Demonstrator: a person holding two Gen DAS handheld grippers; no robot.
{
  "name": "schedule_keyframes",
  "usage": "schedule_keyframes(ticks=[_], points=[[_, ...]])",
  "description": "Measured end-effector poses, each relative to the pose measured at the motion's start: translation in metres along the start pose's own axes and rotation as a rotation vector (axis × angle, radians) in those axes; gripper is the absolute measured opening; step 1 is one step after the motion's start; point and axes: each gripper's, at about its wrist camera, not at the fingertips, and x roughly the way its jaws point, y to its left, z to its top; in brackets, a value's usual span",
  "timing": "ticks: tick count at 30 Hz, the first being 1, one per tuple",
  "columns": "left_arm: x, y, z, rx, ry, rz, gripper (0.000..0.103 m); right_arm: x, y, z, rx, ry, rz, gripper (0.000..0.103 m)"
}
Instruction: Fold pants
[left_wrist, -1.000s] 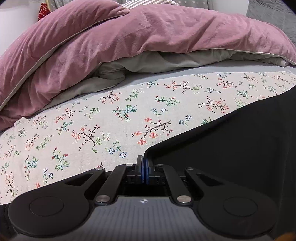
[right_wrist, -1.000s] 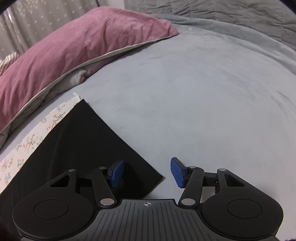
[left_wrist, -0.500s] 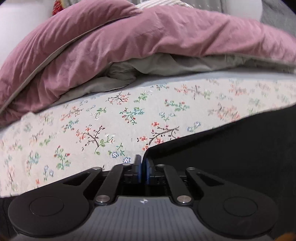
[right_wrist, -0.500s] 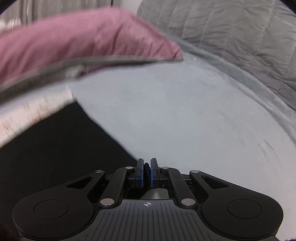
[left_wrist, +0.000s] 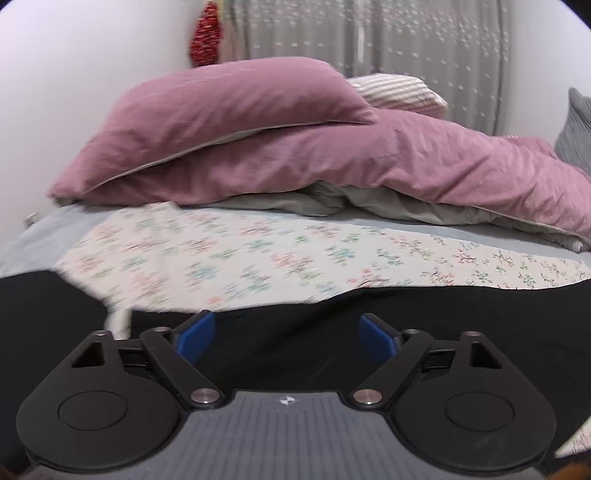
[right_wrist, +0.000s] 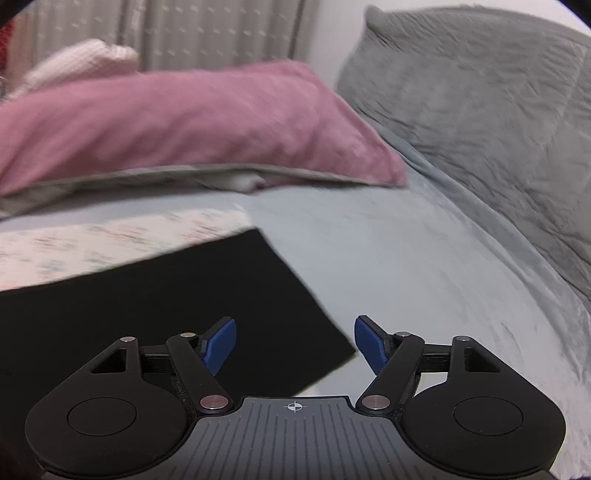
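Only right view shows grey quilt (right_wrist: 480, 92); left shows red ornament (left_wrist: 205, 44).

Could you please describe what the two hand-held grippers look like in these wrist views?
Both look alike. The left hand-held gripper and right hand-held gripper each have two blue pads on black linkage arms with silver pivot pins, round black discs at either side, and a ribbed dark grey body. The left body bears a small white emblem, the right a white crosshair mark. No cables, sleeves or hands show clearly.
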Motion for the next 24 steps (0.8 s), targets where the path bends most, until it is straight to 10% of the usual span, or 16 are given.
schedule_keyframes(ticks=[11, 24], points=[[-0.074, 0.067, -0.050, -0.156, 0.064, 0.063, 0.103, -0.133, 0.094, -0.010, -0.100, -0.046, 0.250, 0.089], [-0.050, 0.093, -0.093, -0.280, 0.191, 0.044, 0.103, -0.186, 0.268, -0.054, -0.338, -0.029, 0.488, 0.092]])
